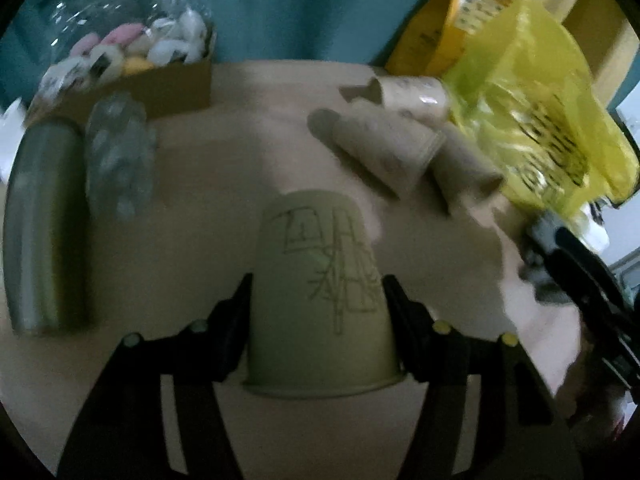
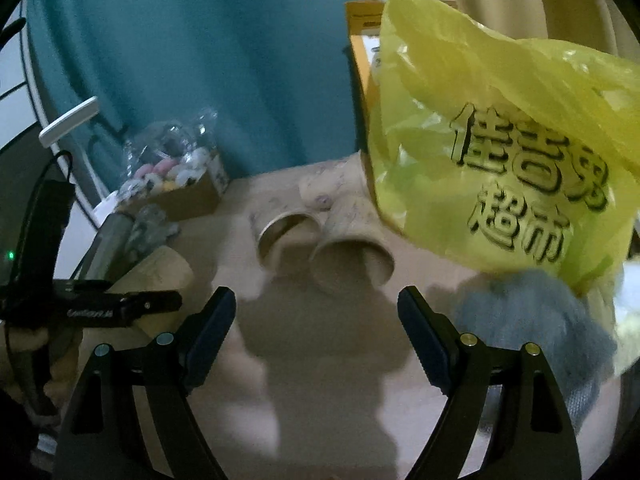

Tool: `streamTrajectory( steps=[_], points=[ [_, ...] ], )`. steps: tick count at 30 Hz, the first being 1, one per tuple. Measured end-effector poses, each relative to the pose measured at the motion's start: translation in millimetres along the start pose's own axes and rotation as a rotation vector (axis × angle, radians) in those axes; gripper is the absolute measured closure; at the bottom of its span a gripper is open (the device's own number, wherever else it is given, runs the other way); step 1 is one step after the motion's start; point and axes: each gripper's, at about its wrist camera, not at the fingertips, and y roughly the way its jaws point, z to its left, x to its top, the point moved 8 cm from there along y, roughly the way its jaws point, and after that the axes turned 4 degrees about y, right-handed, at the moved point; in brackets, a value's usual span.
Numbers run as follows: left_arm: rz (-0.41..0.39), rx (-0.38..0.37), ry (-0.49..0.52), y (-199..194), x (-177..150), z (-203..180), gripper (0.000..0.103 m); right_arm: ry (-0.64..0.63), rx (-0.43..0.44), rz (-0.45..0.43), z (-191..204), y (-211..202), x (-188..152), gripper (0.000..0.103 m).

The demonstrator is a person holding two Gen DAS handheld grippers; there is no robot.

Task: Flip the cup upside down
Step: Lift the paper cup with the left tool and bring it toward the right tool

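In the left wrist view my left gripper (image 1: 318, 292) is shut on a tan paper cup (image 1: 320, 300) with a line drawing on its side. The cup stands upside down, closed base up, rim low near the table. The same cup shows in the right wrist view (image 2: 164, 276) at the left, held by the left gripper. My right gripper (image 2: 316, 308) is open and empty above the table. Several more paper cups lie on their sides beyond it, two with open mouths facing me (image 2: 352, 260), (image 2: 284, 236). They also show in the left wrist view (image 1: 384, 148).
A yellow plastic bag (image 2: 500, 152) and an orange box (image 1: 452, 28) stand at the right. A grey-blue cloth (image 2: 532, 320) lies under the bag. A cardboard box of small toys (image 1: 132, 60), a clear bottle (image 1: 120, 160) and a metal flask (image 1: 44, 224) are at the left.
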Motion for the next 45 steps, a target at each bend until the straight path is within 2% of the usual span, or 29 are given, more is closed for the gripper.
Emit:
streamTrajectory(
  steps=[6,16,24,31,32,34,35,45],
  points=[
    [-0.013,-0.039,-0.063,-30,-68,-19,0.040,-0.014,0.018,0.049,15,-26,-40,0.017],
    [-0.022,-0.079,-0.118,-61,-132,-32,0.040,-0.024,0.021,0.084,24,-61,-90,0.017],
    [0.014,-0.112,-0.127,-51,-146,-40,0.039,0.002,0.012,0.103,20,-66,-107,0.017],
    [0.034,-0.099,-0.139,-45,-146,-37,0.038,0.014,0.022,0.124,21,-58,-109,0.017],
    [0.033,-0.101,-0.138,-45,-146,-37,0.038,0.013,0.027,0.128,23,-57,-110,0.017],
    [0.033,-0.104,-0.145,-44,-147,-36,0.028,0.010,0.030,0.133,24,-54,-110,0.017],
    [0.031,-0.107,-0.150,-44,-147,-37,0.027,0.009,0.032,0.134,23,-54,-110,0.017],
    [0.007,-0.099,-0.155,-55,-147,-33,0.027,-0.002,0.046,0.136,28,-52,-108,0.017]
  ],
)
